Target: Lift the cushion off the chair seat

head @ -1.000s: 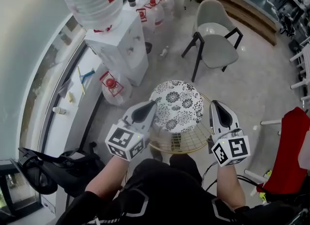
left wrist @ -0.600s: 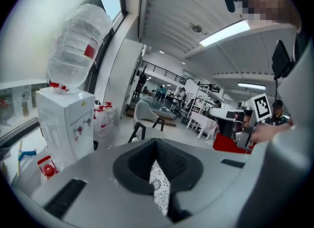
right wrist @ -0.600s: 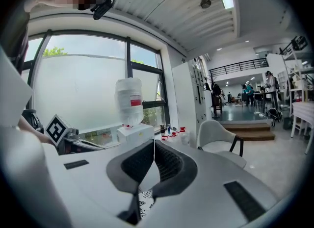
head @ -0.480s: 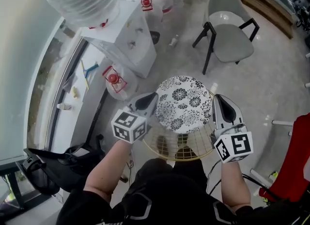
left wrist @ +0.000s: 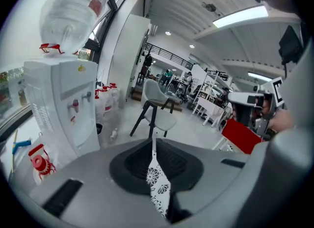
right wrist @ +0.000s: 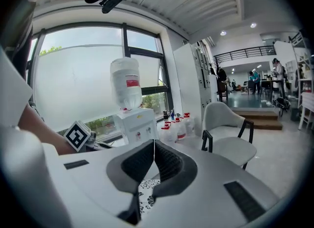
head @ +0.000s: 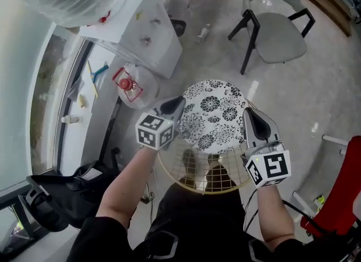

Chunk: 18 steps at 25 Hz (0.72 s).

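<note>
A round cushion (head: 211, 114) with a black-and-white flower print hangs between my two grippers, over the far part of a gold wire chair seat (head: 203, 179). My left gripper (head: 176, 104) is shut on the cushion's left edge. In the left gripper view a strip of the printed cushion (left wrist: 158, 188) is pinched between the closed jaws of the left gripper (left wrist: 152, 141). My right gripper (head: 247, 114) grips the right edge. In the right gripper view the jaws of the right gripper (right wrist: 154, 142) meet, with the cushion (right wrist: 146, 192) showing low between them.
A white water dispenser (head: 135, 27) stands at the far left, with a water jug (head: 132, 86) on the floor beside it. A grey chair (head: 276, 24) stands at the far right and a red chair (head: 338, 199) at the near right. Black gear (head: 56, 193) lies at the near left.
Both grippers have come down with the cushion held between them, nearer to the wire seat. Their hold on the cushion's two edges has not changed.
</note>
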Available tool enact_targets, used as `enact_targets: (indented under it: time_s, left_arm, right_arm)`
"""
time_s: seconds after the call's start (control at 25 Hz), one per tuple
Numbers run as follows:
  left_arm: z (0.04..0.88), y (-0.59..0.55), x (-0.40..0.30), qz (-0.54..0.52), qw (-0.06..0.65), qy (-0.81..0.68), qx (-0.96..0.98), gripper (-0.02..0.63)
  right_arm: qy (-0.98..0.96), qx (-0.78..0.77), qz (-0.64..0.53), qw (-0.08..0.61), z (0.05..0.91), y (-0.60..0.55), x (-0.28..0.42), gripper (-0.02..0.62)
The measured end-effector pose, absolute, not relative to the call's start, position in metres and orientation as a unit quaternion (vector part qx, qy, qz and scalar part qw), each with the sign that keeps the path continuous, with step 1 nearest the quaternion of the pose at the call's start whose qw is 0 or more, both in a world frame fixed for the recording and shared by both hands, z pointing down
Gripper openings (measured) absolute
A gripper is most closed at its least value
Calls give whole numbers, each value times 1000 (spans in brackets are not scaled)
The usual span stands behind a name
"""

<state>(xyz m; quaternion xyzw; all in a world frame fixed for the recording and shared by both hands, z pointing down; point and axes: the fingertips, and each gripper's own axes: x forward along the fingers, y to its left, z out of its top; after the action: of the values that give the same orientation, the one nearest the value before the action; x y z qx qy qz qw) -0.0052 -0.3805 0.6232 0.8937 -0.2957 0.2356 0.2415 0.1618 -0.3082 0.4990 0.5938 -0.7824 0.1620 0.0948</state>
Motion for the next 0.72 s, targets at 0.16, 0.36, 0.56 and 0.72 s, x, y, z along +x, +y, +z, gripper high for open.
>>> enact_targets:
  time_s: [0.16,0.36,0.56,0.72]
  left_arm:
    - [656,-397,1,255,240,-296,889,11]
    - [714,-408,0,283,279,-305,865,115]
    - [781,-422,-8,325,312,-298,842,203]
    - [828,-424,-11,369,319,-280,827,244]
  right_arm:
    - [-790,578,176,106,528,-321,158,11]
    - [-796,558,202,122,568,-325,154,11]
    - [-799,550,218,107,592,-327,147,11]
    - [-802,540,231,110,611,-325,149,11]
